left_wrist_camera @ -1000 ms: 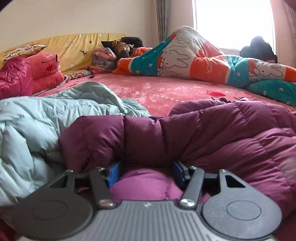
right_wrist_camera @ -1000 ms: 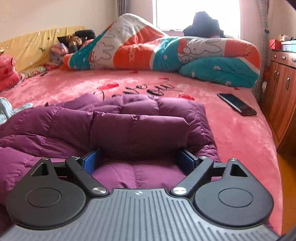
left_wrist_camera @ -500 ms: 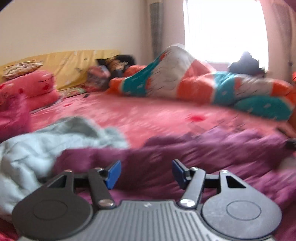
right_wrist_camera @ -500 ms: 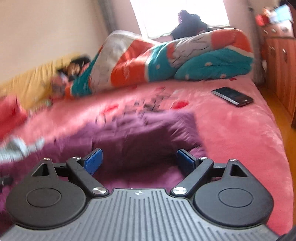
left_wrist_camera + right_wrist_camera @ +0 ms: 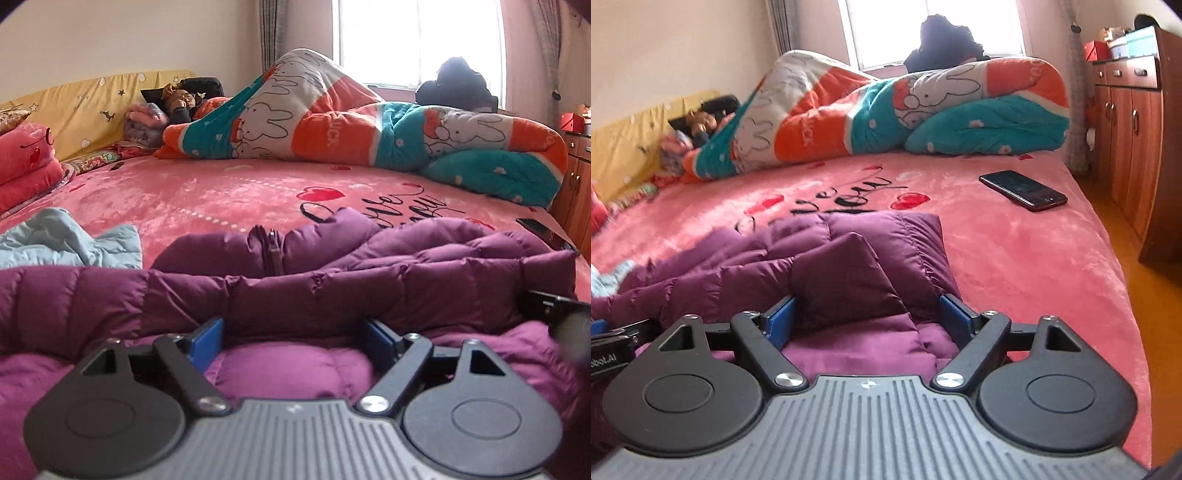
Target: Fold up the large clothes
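Observation:
A purple down jacket (image 5: 369,284) lies spread across the near part of the pink bed (image 5: 221,192). My left gripper (image 5: 291,339) hovers low over its near edge. Its jaws are opening, and only loose jacket fabric lies beneath and between the blue pads (image 5: 207,341), which do not press on it. In the right wrist view, the jacket (image 5: 886,240) ends in a folded corner. My right gripper (image 5: 868,321) stands wide around that corner, pads (image 5: 955,319) beside the fabric without visibly pinching it. Part of the right gripper shows at the left view's right edge.
A light blue jacket (image 5: 70,243) lies left of the purple one. A dark phone (image 5: 1023,190) rests near the bed's right edge. A rabbit-print quilt (image 5: 332,122) covers a person (image 5: 181,99) lying at the far side. Red pillows (image 5: 26,162) sit left; a wooden cabinet (image 5: 1126,140) stands right.
The left gripper has slid right along the purple jacket, so the light blue jacket now sits far left, and its jaws stand wider. The right view has tilted slightly; its jaws look unchanged.

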The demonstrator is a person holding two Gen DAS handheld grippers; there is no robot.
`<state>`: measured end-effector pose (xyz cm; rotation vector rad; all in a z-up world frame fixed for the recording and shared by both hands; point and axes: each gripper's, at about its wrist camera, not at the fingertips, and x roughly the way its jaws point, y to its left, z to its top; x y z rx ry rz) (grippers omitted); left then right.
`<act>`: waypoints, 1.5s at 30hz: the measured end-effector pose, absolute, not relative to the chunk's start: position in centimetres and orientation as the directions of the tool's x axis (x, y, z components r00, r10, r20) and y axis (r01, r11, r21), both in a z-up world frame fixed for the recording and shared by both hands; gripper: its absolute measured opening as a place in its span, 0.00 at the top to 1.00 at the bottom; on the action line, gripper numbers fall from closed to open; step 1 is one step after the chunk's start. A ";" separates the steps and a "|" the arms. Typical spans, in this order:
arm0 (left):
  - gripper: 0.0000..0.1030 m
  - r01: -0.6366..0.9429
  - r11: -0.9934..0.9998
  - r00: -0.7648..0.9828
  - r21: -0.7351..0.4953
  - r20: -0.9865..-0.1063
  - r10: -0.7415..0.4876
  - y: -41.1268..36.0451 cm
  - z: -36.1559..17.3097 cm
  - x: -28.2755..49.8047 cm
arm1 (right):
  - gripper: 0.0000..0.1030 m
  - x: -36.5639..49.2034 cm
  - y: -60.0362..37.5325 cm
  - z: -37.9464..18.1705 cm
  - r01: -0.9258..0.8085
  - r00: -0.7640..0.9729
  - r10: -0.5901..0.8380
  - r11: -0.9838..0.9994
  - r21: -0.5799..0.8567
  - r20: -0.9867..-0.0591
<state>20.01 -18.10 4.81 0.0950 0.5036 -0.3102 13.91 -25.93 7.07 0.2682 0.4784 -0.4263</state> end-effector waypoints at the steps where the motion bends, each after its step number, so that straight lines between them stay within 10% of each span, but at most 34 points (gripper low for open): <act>1: 0.20 0.317 0.948 0.830 0.003 -0.485 -0.276 -17.9 4.5 20.0 | 0.00 14.1 -25.9 7.0 0.459 0.797 -0.337 0.878 0.140 -0.501; 15: 0.19 0.346 0.937 0.814 -0.052 -0.481 -0.327 -15.7 6.6 17.9 | 0.00 13.9 -25.9 7.0 0.482 0.793 -0.367 0.866 0.132 -0.487; 23: 0.16 0.133 0.991 0.903 -0.023 -0.408 -0.131 -7.0 8.5 17.2 | 0.00 11.0 -23.8 10.6 0.426 0.874 -0.348 0.885 0.190 -0.341; 30: 0.15 0.069 0.997 0.885 0.028 -0.463 -0.048 -3.6 4.6 20.3 | 0.00 14.2 -19.0 8.4 0.308 0.854 -0.293 0.951 -0.036 -0.429; 45: 0.16 0.115 0.993 0.871 -0.034 -0.476 -0.117 -2.8 6.2 16.1 | 0.00 13.7 -19.6 8.8 0.330 0.842 -0.291 0.944 0.008 -0.455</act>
